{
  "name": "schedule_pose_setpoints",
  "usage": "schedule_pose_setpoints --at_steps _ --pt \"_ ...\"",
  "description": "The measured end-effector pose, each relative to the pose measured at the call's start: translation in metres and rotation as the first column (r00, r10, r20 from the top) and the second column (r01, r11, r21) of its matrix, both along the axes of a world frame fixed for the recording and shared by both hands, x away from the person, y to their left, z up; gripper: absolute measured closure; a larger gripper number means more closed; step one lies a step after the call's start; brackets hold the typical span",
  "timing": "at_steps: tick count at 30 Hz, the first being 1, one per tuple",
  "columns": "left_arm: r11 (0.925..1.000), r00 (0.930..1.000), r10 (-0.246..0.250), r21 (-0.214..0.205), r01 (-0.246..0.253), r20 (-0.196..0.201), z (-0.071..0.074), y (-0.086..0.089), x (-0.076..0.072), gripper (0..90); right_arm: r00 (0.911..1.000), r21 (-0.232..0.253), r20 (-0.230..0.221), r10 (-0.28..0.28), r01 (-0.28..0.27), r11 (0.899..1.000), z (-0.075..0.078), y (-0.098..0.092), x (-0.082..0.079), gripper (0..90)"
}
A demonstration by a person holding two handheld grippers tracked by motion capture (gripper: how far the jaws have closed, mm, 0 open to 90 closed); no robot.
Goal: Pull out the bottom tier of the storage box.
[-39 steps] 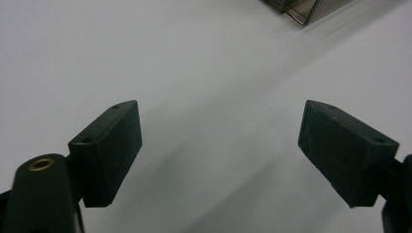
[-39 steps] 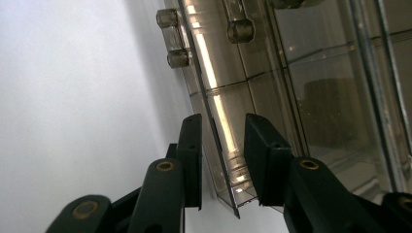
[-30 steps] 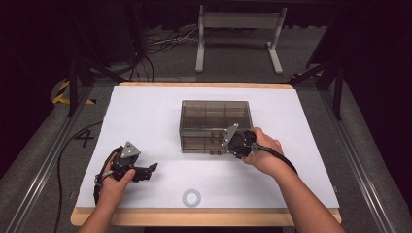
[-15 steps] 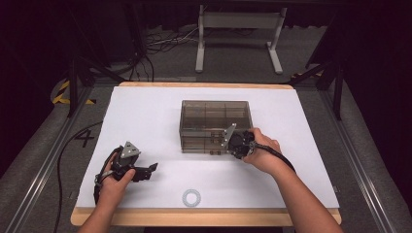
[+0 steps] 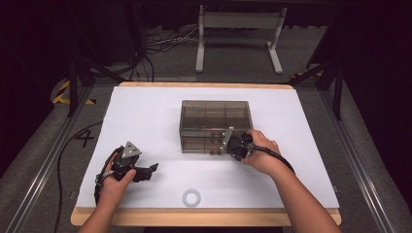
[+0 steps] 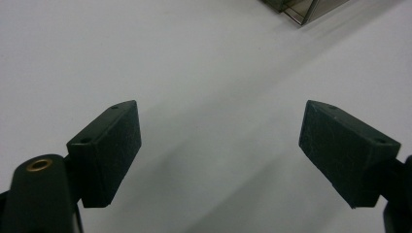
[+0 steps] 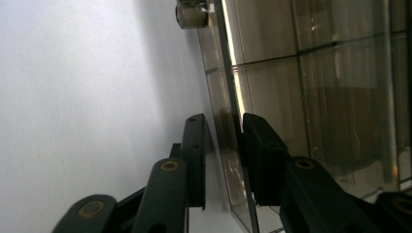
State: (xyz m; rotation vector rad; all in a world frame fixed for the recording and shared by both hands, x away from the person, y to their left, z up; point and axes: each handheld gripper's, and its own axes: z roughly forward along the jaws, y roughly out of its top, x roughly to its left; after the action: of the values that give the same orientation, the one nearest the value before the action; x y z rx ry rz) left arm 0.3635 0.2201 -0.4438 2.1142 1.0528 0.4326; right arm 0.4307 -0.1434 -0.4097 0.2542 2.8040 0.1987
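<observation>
I am bringing my right hand-held gripper (image 7: 223, 160) against the near front face of the smoky transparent drawer box (image 5: 216, 116), which is sitting just ahead of that hand on the white desk (image 5: 145, 111). In the right gripper view my 2 jaws are standing narrow, straddling a thin clear panel edge (image 7: 233, 145), 1 jaw on the outer side and 1 on the box side. I cannot tell whether the pads are actually pressing on it or whether a sliver of gap remains. A small clear knob (image 7: 192, 14) is showing further along that same edge, well ahead of my jaws.

I am judging this step to be pinching the front panel in order to draw it out. To do it well, I am aiming to seat the pads squarely on the panel, close firmly because smooth plastic is likely to slip, and pull straight along the slide, not upward, lest the box tip or skid.

My left hand-held gripper (image 6: 218, 150) is resting low over bare desk with its jaws wide and nothing between them, well apart from the box. It could be bracing the box.
</observation>
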Motion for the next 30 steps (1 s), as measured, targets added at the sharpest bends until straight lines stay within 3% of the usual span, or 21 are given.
schedule_pose_setpoints --at_steps 8,30 --pt "1.0000 1.0000 0.002 -0.002 -0.002 -0.001 0.000 0.000 0.000 16.1 0.9999 -0.010 0.010 0.003 -0.003 1.000 0.000 0.000 0.000 77.6" --pt "1.0000 1.0000 0.000 0.000 0.000 -0.003 0.000 0.000 0.000 16.1 0.9977 -0.037 -0.053 0.042 -0.044 0.998 0.002 0.003 -0.015 81.7"
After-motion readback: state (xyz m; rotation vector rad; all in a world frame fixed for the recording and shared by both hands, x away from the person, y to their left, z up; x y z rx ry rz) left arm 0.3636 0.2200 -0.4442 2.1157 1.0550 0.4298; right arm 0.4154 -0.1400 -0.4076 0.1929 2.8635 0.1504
